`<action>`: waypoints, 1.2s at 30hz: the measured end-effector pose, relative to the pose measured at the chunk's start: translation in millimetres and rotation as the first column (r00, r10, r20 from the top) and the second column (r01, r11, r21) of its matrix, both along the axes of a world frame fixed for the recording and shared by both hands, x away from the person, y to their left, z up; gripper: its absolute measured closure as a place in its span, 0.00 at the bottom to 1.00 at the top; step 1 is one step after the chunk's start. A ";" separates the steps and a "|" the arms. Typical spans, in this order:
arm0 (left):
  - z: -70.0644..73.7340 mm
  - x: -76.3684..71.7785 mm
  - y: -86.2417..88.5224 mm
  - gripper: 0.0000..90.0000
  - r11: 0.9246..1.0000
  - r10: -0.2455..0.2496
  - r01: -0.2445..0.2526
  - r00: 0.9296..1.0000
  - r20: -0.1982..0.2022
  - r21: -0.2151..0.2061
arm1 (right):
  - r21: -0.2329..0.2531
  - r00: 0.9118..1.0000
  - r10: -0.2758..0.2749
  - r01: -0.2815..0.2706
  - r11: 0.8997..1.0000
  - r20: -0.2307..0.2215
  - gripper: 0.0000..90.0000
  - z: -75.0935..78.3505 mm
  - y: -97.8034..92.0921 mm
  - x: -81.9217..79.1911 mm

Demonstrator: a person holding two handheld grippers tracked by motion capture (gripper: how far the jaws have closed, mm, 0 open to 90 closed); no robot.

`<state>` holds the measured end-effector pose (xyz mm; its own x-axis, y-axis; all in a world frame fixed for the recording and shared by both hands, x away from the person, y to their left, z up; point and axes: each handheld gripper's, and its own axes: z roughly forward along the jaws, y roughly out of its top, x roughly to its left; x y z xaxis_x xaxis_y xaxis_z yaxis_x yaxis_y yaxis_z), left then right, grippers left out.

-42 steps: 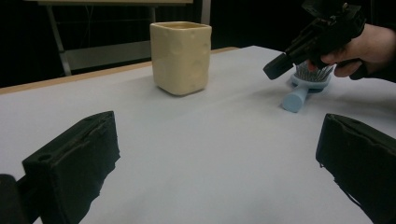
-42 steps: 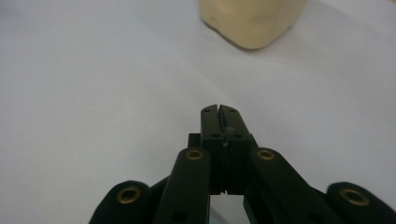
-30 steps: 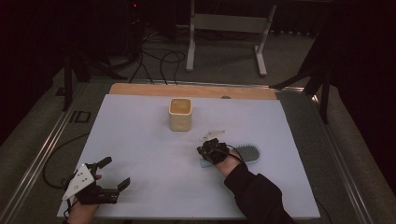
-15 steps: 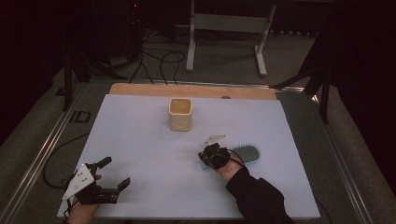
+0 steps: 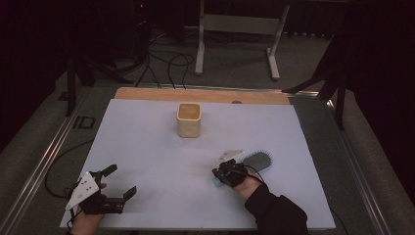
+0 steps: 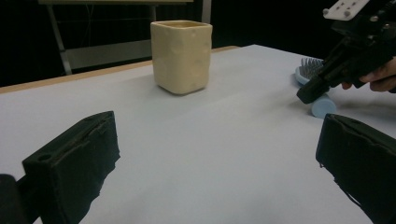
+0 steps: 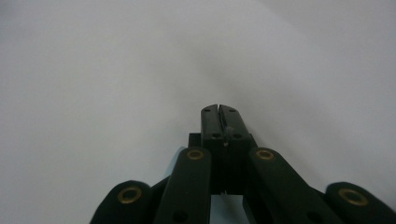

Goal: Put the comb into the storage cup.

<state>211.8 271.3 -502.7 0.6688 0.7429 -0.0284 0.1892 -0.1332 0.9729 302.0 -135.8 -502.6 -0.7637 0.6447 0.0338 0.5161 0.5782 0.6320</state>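
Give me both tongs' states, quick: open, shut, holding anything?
Left tongs: open, empty, low over the white table.
Right tongs: jaws shut, above the blue hairbrush handle; a grip on it cannot be told.

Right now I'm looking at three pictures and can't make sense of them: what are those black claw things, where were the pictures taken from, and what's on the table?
No robot here: a person holds a two-jaw hand tool in each hand. The high view looks down on the white table from above. The left gripper is at the near left corner, jaws wide apart and holding nothing. The right gripper has its jaws pressed together, over the light blue handle of a hairbrush that lies flat on the table; whether it grips the handle I can't tell. Farther back stands a cream square cup. The other two pictures come from small cameras riding on each tool, looking along its own black jaws.
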 end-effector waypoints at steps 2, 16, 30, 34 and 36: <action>0.1 0.0 -0.2 0.00 1.000 -0.001 0.001 1.000 0.001 -0.005 | -0.012 1.000 0.010 -0.010 1.000 -0.001 1.00 -1.1 -1.3 -3.9; -0.5 0.9 -0.9 0.00 1.000 -0.001 0.001 1.000 -0.003 0.001 | -0.023 0.999 0.023 -0.024 0.999 -0.027 1.00 -1.4 -16.8 -32.2; -0.2 0.7 -0.7 0.00 1.000 0.000 0.000 1.000 -0.001 0.001 | -0.030 0.998 0.056 -0.057 0.998 -0.034 1.00 -1.1 -11.4 -44.9; -0.2 0.5 -0.2 0.00 1.000 0.005 -0.005 1.000 -0.002 -0.001 | -0.029 0.999 0.044 -0.044 0.999 -0.033 1.00 -1.4 -19.5 -51.9; -0.4 1.0 -0.2 0.00 1.000 0.002 -0.002 1.000 -0.003 -0.003 | -0.035 0.999 0.035 -0.036 0.999 -0.028 1.00 -1.5 -25.6 -56.0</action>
<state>212.8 271.2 -503.1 0.6669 0.7444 -0.0327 0.1928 -0.1300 0.9726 246.1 -161.3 -504.2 -0.7852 0.6183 0.0330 0.5118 0.6181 0.5966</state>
